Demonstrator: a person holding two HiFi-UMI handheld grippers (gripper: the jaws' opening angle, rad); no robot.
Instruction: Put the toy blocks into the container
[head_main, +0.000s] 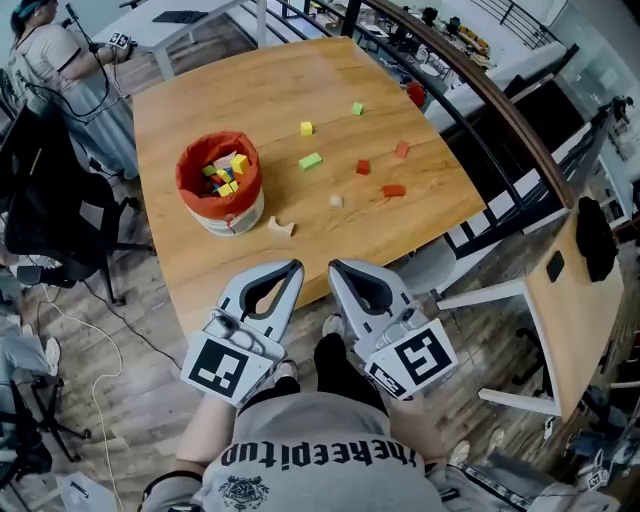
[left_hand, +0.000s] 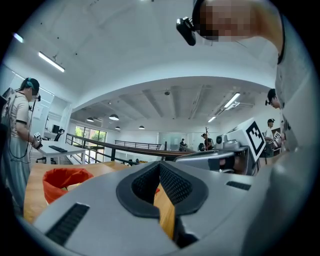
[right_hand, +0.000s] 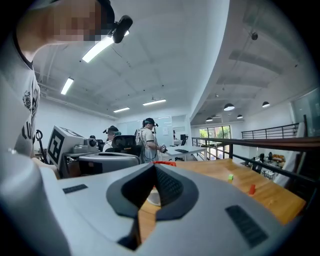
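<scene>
Open-plan room; wooden tabletop (head_main: 190, 100).
My left tool (head_main: 296, 266) and right tool (head_main: 333, 266): side by side at the near edge, jaws closed together, nothing between them.
Container (head_main: 235, 218), red-lined, holding coloured blocks (head_main: 230, 172): toward the left edge, beyond my left tool, well apart from it.
Wooden arch block (head_main: 281, 227): just beside the container, nearest my tools.
Loose pieces, pale block (head_main: 336, 200) through green block (head_main: 357, 108): scattered toward the right edge.
</scene>
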